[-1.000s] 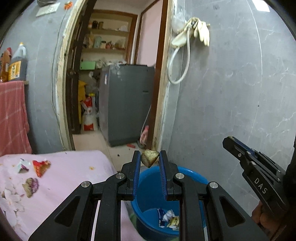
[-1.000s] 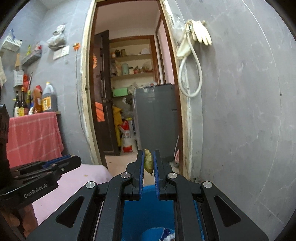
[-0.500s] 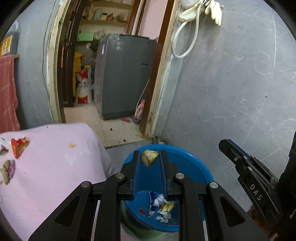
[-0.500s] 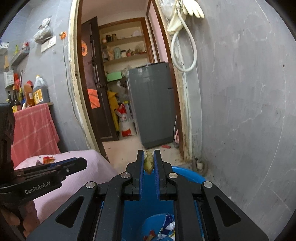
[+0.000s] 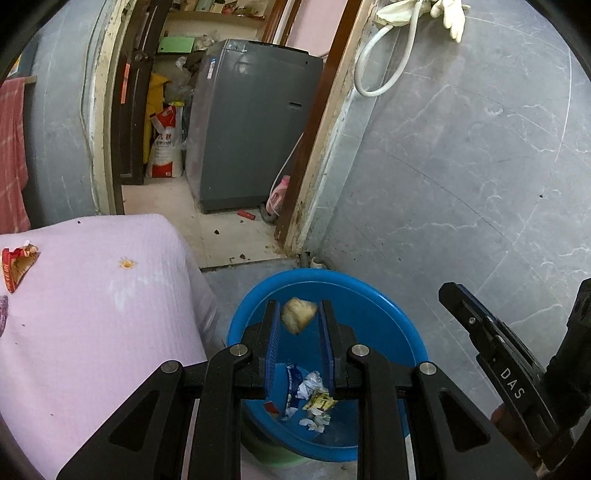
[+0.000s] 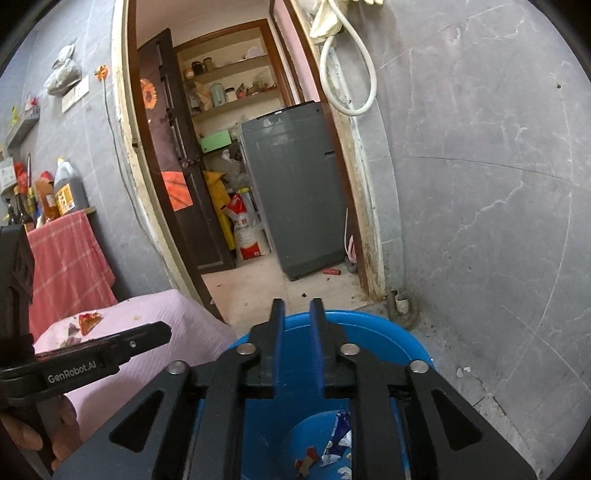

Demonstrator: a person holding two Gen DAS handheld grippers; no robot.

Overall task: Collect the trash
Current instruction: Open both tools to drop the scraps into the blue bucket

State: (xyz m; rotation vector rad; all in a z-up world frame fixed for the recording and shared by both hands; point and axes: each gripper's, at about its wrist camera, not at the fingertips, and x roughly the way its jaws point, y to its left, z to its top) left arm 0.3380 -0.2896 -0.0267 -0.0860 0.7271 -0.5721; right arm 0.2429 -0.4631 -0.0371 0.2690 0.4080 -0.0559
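Grey marbled tile wall (image 5: 461, 166) and a doorway into a back room with a grey appliance (image 5: 247, 125), shelves (image 6: 236, 74) and a red-and-white sack (image 5: 164, 147) printed with characters too small to read; pink-clothed bench (image 5: 92, 314) at left carrying a torn red wrapper (image 5: 16, 264) and an orange crumb (image 5: 126, 263); white hose (image 5: 384, 62) and pale gloves (image 5: 452, 16) hang on the wall; red checked cloth (image 6: 66, 266) below bottles (image 6: 55, 192).

Blue basin (image 5: 369, 295) on the floor between bench and wall, holding crumpled wrappers (image 5: 310, 398); it seems to sit on something green.

Left claw (image 5: 298, 317) over the basin, narrow gap, pads pressing a tan crumpled scrap (image 5: 298, 315) at the tips; scrap is lumpy, long axis roughly across the jaws. Right claw (image 6: 296, 314) over the basin too, jaws opening, nothing between the blue pads.

Writing: "DAS" on the right claw's side in the left view; "GenRobot.AI" on the left claw's side in the right view; a hand (image 6: 22, 435) grips that handle.
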